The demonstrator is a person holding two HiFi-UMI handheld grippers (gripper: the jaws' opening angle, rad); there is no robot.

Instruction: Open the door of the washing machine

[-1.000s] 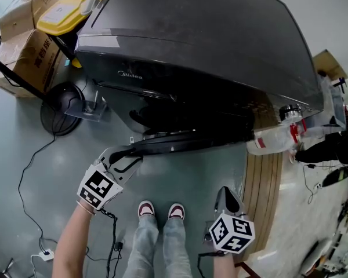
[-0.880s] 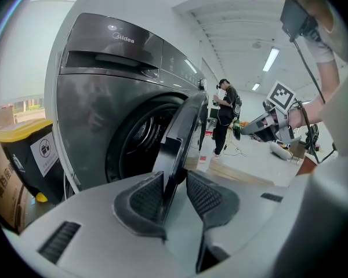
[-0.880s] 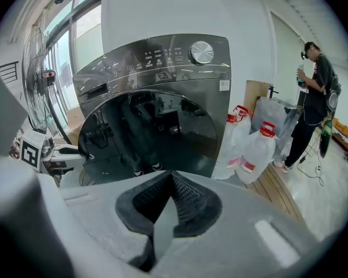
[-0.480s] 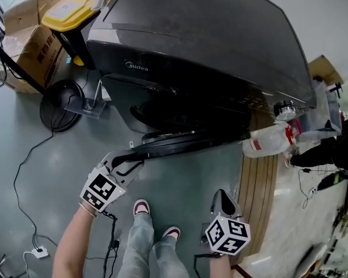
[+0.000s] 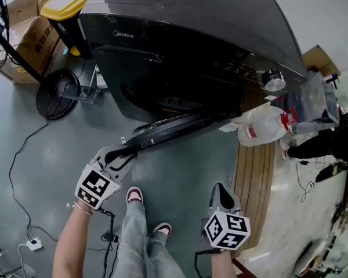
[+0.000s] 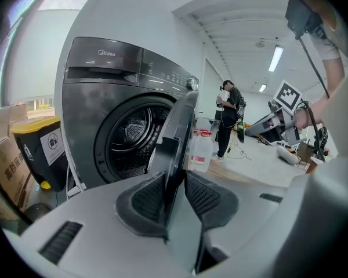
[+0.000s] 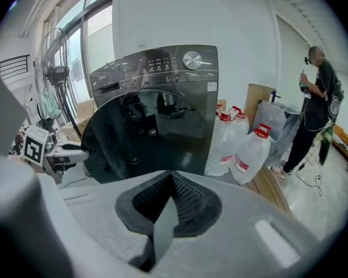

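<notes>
A dark grey front-loading washing machine (image 5: 191, 22) stands ahead. Its round door (image 5: 180, 127) is swung partly open, and the drum (image 6: 130, 132) shows behind it. My left gripper (image 5: 120, 155) holds the door's free edge (image 6: 177, 132). That edge sits between the pads (image 6: 151, 198), and the jaws are closing on it. My right gripper (image 5: 221, 194) hangs low at the right, away from the machine. It is shut with nothing between its pads (image 7: 185, 201). In the right gripper view the door's glossy outer face (image 7: 145, 138) points toward me.
Large water bottles (image 5: 261, 126) and a wooden board strip (image 5: 252, 184) lie to the machine's right. A yellow-lidded bin (image 5: 66, 10), cardboard boxes (image 5: 29, 39) and a fan base (image 5: 58, 91) stand at the left. Cables (image 5: 17, 172) cross the floor. A person (image 7: 316, 103) stands at the far right.
The door has swung wider open, with my left gripper still on its edge. Both grippers have shifted back from the machine, and the person's feet have stepped.
</notes>
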